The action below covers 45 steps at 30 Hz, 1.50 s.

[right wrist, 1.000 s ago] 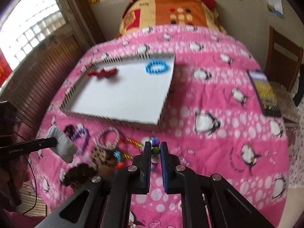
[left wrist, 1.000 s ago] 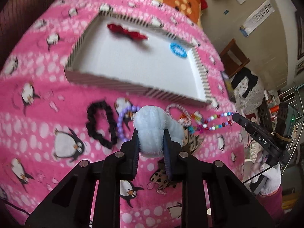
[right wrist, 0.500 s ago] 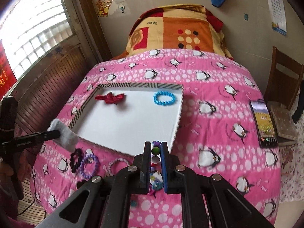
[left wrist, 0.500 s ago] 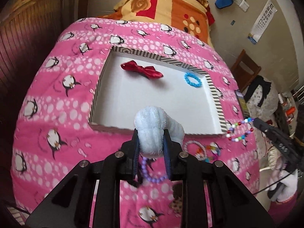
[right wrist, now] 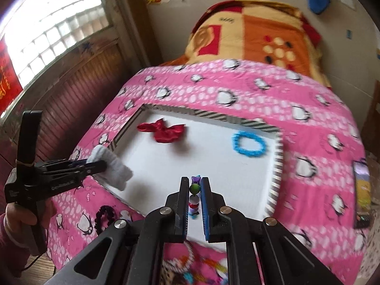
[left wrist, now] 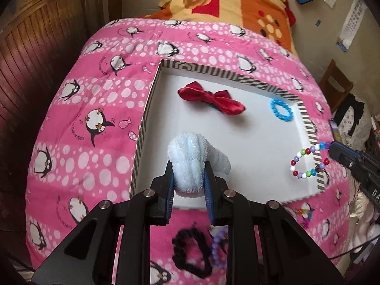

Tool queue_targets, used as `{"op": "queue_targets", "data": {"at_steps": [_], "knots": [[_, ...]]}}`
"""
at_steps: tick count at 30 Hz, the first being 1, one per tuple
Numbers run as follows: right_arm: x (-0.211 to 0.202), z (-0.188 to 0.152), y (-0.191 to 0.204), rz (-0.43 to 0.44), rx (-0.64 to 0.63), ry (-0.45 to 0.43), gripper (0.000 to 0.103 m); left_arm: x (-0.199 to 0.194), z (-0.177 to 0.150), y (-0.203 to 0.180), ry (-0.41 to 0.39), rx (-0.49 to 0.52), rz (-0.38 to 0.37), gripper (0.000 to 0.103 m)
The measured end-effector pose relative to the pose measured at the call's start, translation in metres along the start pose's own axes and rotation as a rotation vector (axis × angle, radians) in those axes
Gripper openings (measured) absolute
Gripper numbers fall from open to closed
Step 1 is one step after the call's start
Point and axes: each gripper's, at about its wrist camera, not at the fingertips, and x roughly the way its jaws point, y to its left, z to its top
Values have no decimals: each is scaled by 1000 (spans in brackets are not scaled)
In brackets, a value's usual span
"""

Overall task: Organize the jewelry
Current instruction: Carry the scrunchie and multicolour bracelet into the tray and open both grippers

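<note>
Left wrist: scrunchie (left wrist: pixel 192 163) over tray (left wrist: pixel 142 128) edge, white floor bare.

Striped tray (left wrist: pixel 306 116) on penguin bedspread (left wrist: pixel 99 109)

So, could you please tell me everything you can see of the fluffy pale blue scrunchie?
The fluffy pale blue scrunchie looks like soft terry or plush fabric, bunched into thick folds. It is pinched between the blue-padded fingers of the left hand-held gripper, which squeeze it narrow. It hangs above the near left corner of the white striped-rim tray, apparently lifted clear of the floor; in the right wrist view one end droops down.
</note>
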Motion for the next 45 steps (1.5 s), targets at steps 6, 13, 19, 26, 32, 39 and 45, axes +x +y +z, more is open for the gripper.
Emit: {"op": "queue_targets", "data": {"at_steps": [6,13,19,26,32,39,45], "knots": [[49,23,19,22,-81,57,8,22,12,5,21,-10,29,21],[95,56,-12,-45,-74,79,9,47,26,11,38,-26,55,21],[123,76,-43,-93,-24,79,8,55,42,11,25,-31,71,21],[144,82,-57,-126,9,92,9,61,49,5,4,-17,102,23],[139,72,-52,-124,-3,102,34,57,46,5,-9,-17,135,48],[103,51,-37,-92,12,84,34,40,36,3,-13,-37,116,66],[67,29,-27,-77,36,44,41,17,19,-1,-33,-36,133,66]]}}
